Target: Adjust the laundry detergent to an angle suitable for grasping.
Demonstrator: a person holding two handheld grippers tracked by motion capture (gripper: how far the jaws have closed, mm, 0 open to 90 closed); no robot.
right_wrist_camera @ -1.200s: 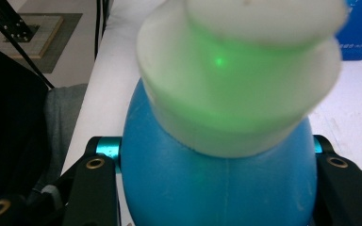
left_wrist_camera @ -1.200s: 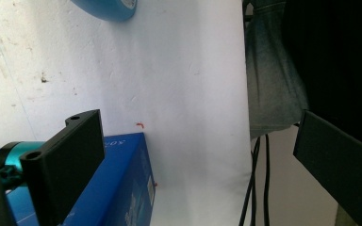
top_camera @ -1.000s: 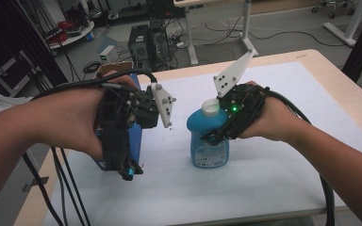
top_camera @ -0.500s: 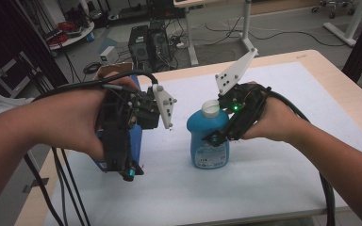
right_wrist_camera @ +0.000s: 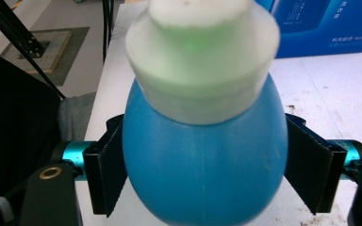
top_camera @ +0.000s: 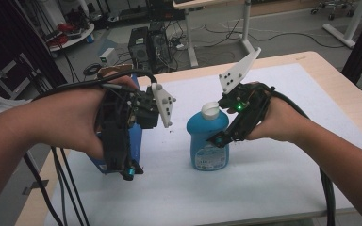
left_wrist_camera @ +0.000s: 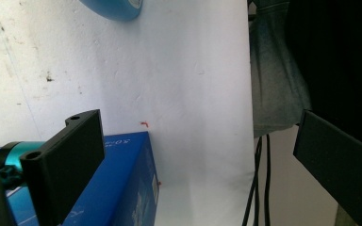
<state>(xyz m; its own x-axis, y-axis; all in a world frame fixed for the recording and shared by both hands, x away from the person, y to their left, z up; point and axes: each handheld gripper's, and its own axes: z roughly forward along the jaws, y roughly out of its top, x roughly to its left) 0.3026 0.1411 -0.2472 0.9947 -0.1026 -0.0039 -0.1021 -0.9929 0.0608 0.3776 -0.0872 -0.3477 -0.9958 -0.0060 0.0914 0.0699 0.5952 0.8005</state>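
Observation:
A blue bottle (top_camera: pixel 207 136) with a white cap stands on the white sheet (top_camera: pixel 264 179) at the table's middle. My right gripper (top_camera: pixel 217 134) comes in from the right and is shut on its upper body. In the right gripper view both black jaws press the sides of the bottle (right_wrist_camera: pixel 202 160). A blue box (top_camera: pixel 135 139) lies at the left of the sheet, under my left hand. My left gripper (top_camera: pixel 122 165) hovers over it, pointing down. Its jaws stand wide apart in the left gripper view, the left gripper (left_wrist_camera: pixel 200 165) open with one jaw above the box (left_wrist_camera: pixel 122 193).
The sheet covers a wooden table (top_camera: pixel 339 89), whose left edge lies close to the box. Cables (top_camera: pixel 56 188) hang off that side. A computer tower (top_camera: pixel 146 47) and more cables sit on the floor beyond the far edge. The bottle's base (left_wrist_camera: pixel 115 7) shows beyond the left gripper.

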